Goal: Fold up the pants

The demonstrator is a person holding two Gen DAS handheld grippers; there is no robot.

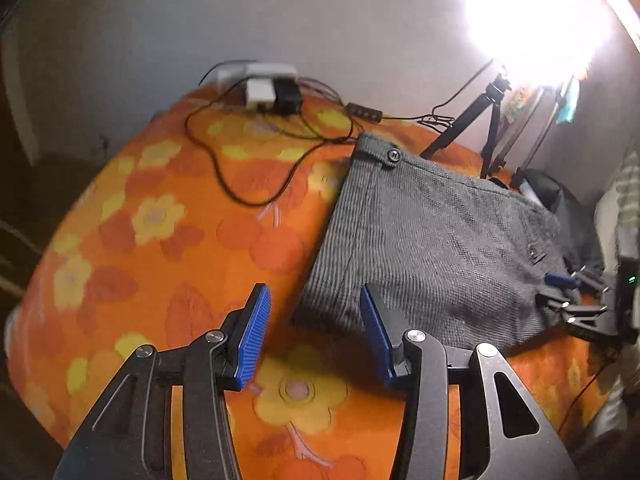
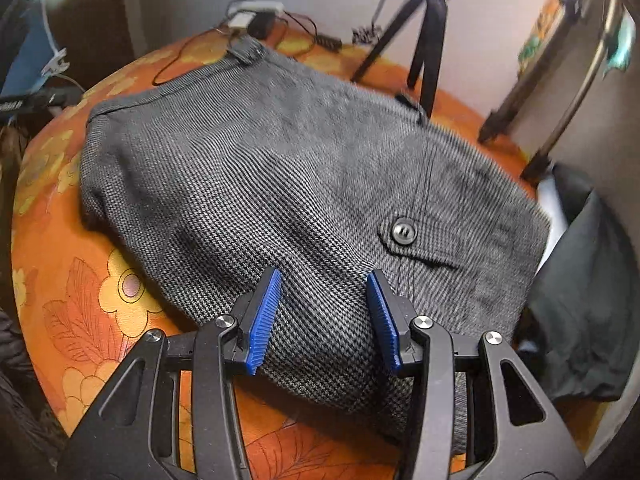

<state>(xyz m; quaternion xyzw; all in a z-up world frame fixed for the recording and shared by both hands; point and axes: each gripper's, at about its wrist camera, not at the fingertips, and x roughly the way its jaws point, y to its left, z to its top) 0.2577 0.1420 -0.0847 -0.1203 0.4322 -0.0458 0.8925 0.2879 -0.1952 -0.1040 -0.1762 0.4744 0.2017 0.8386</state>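
Note:
The grey checked pants point(image 2: 280, 168) lie folded into a compact stack on the orange flowered bed cover point(image 2: 92, 308). A buttoned back pocket point(image 2: 404, 232) faces up. My right gripper point(image 2: 324, 316) is open, its blue pads straddling the near folded edge of the pants with cloth between them. In the left wrist view the pants point(image 1: 432, 240) lie to the right, and my left gripper point(image 1: 312, 332) is open and empty just off their near left corner. The right gripper point(image 1: 572, 292) shows at the pants' far right edge.
Black cables point(image 1: 248, 152), a white power strip and adapters point(image 1: 264, 88) lie at the bed's far edge. Tripods point(image 2: 424, 28) stand behind the pants. A dark bag point(image 2: 584, 320) sits at the right. A bright lamp point(image 1: 536, 12) glares from above.

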